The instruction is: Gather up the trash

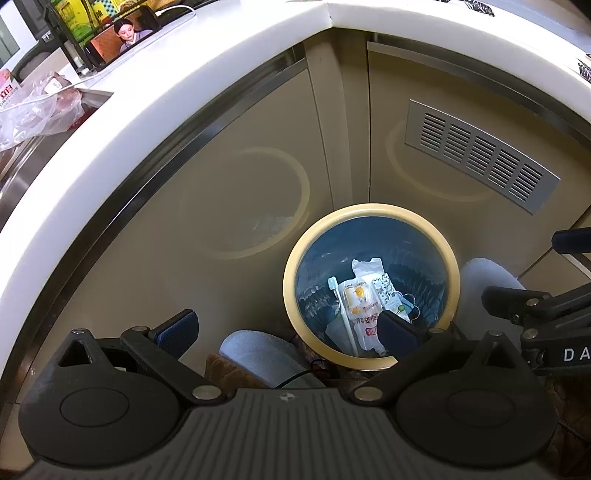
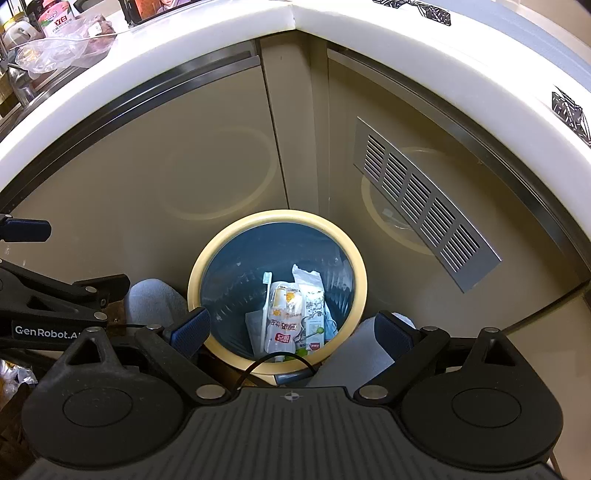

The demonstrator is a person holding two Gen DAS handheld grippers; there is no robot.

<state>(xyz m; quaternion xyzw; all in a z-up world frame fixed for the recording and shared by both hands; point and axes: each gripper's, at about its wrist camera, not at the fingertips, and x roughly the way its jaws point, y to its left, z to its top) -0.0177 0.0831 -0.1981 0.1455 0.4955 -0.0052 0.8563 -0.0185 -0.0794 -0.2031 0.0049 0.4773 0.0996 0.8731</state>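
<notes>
While both our grippers hang above the floor corner under the white counter point(image 2: 207, 27), we note the bin point(image 2: 277, 221) sits against the cabinet doors. Inside it: a white toothbrush point(image 2: 266, 295), a printed wrapper point(image 2: 284, 317) and clear plastic bag point(image 1: 365, 266). Left gripper point(image 1: 284, 328) is spread wide and empty; right gripper point(image 2: 291, 328) likewise, straddling the bin's near rim. A vent grille point(image 1: 480, 155) is right of the bin.

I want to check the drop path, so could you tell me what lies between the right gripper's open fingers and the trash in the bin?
Only a thin black cable crossing the bin's near rim; the right wrist view shows the right gripper empty above the trash.
</notes>
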